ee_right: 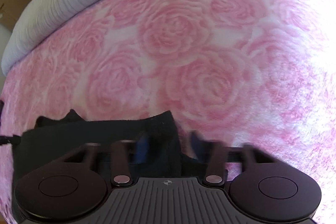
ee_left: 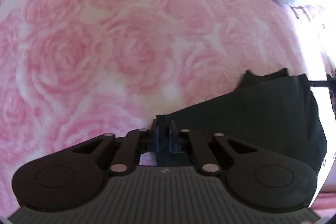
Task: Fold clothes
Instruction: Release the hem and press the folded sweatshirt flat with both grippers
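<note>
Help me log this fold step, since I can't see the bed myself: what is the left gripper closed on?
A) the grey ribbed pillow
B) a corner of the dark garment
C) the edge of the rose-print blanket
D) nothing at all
B: in the left wrist view the left gripper has its jaws pinched together on a bunched edge of the dark garment, which lies on the rose-print blanket.

I find no readable text, label or number in either view. The only sign is a small crosshair mark on the ribbed gripper housing, lower centre.
</note>
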